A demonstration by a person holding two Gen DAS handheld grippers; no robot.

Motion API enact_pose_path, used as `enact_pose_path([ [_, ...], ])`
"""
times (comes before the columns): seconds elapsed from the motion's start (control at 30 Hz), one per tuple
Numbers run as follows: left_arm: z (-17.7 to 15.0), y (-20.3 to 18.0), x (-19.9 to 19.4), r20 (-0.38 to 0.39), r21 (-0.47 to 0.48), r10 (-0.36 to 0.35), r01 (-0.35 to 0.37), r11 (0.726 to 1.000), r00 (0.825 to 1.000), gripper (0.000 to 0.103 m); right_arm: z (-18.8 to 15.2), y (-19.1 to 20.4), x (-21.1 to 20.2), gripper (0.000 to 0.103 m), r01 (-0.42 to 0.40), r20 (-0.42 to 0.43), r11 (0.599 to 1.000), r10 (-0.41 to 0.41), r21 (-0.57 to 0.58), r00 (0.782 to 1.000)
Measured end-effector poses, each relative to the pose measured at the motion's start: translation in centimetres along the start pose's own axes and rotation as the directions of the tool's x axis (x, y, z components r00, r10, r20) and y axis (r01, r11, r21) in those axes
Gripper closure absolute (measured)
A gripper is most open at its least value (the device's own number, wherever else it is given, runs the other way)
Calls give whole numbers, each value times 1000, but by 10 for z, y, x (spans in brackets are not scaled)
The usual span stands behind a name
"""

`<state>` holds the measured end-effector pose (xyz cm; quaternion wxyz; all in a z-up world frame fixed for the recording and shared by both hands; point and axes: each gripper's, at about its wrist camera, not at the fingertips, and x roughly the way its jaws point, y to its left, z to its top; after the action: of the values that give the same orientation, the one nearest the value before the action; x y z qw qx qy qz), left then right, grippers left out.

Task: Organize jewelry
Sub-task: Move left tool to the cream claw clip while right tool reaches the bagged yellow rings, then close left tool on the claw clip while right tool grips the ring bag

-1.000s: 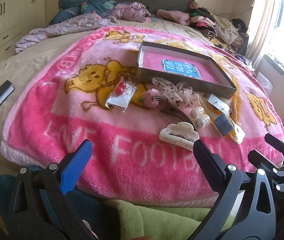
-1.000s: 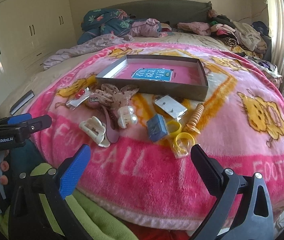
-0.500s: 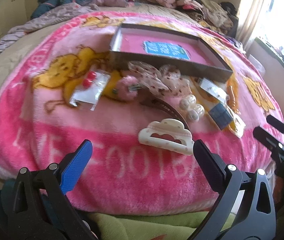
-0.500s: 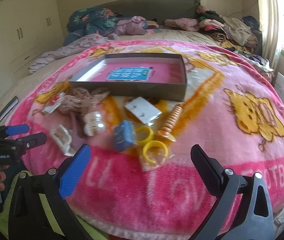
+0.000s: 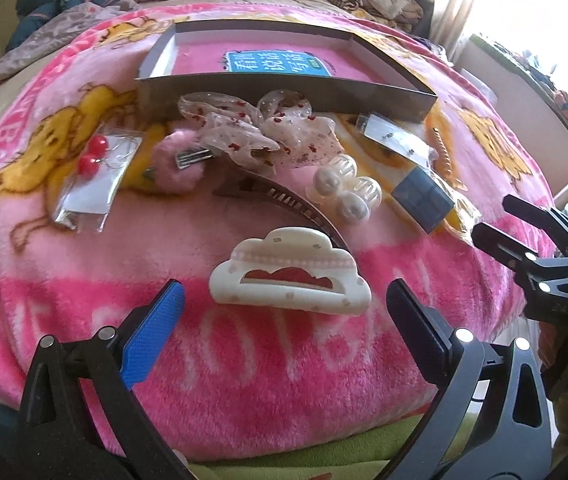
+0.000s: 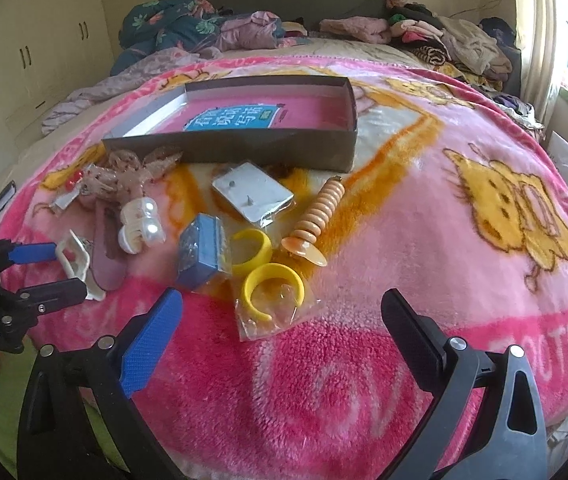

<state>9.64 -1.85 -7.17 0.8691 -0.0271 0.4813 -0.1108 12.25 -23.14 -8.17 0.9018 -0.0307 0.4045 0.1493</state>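
Closer now, the left tool is held apart, framing the cloud clip on the blanket; right tool likewise apart; plush pile may let the clip slide when pinched.

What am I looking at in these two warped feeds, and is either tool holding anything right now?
Each feed comes from a fisheye camera on a hand-held two-finger tool, looking forward along its fingers; no robot arm is involved. In the left view, the left gripper is open, its fingers either side of a cream cloud-shaped hair claw without touching it. In the right view, the right gripper is open and empty above the pink blanket, near yellow rings in a clear bag. Also lying there: a pearl clip, a blue box, an orange beaded clip. Behind stands an open tray, with only a printed label showing inside.
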Motion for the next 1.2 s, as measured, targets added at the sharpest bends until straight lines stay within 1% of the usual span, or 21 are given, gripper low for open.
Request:
enact_pose_path([
  [0.03,1,-1,2,-1,7,4,-4,1000,1000,10,0,0,3,10,2,-4,1000,-2,-5,1000],
  [0.07,1,-2,4,-1,15,11,-11,1000,1000,11,0,0,6,15,-1,-9,1000,1,-9,1000],
  [0.13,3,-2,8,-14,17,4,-3,1000,1000,12,1,-1,11,18,-6,-21,1000,5,-11,1000],
  [0.17,4,-1,11,-16,15,-3,4,1000,1000,17,1,-2,14,20,-9,-27,1000,9,-11,1000],
  [0.2,5,-1,12,-16,16,-7,8,1000,1000,20,1,-2,16,21,-8,-30,1000,8,-13,1000],
  [0.27,6,-1,14,-15,20,-11,11,1000,1000,29,1,-1,20,27,-15,-37,1000,15,-21,999],
  [0.33,7,1,13,-9,21,-31,31,999,999,34,2,1,23,30,-18,-43,999,17,-32,999],
  [0.5,5,1,11,-5,35,-45,45,998,999,34,4,5,30,37,-34,-49,998,31,-58,998],
  [0.6,3,4,7,-1,35,-53,53,998,999,34,5,8,34,45,-41,-54,996,37,-75,998],
  [0.63,3,4,6,0,32,-54,54,998,999,34,5,9,35,51,-40,-55,996,35,-80,998],
  [0.73,1,8,1,5,25,-59,59,998,998,34,4,9,36,54,-48,-55,995,43,-84,998],
  [0.8,2,11,-2,8,21,-63,63,998,998,34,3,8,34,57,-54,-52,995,50,-83,997],
  [0.93,3,15,-9,24,10,-54,54,999,998,34,1,2,28,61,-65,-46,996,63,-64,997],
  [1.2,16,29,-24,63,-6,-24,24,1000,998,34,-5,-15,3,62,-67,-21,998,67,9,998],
])
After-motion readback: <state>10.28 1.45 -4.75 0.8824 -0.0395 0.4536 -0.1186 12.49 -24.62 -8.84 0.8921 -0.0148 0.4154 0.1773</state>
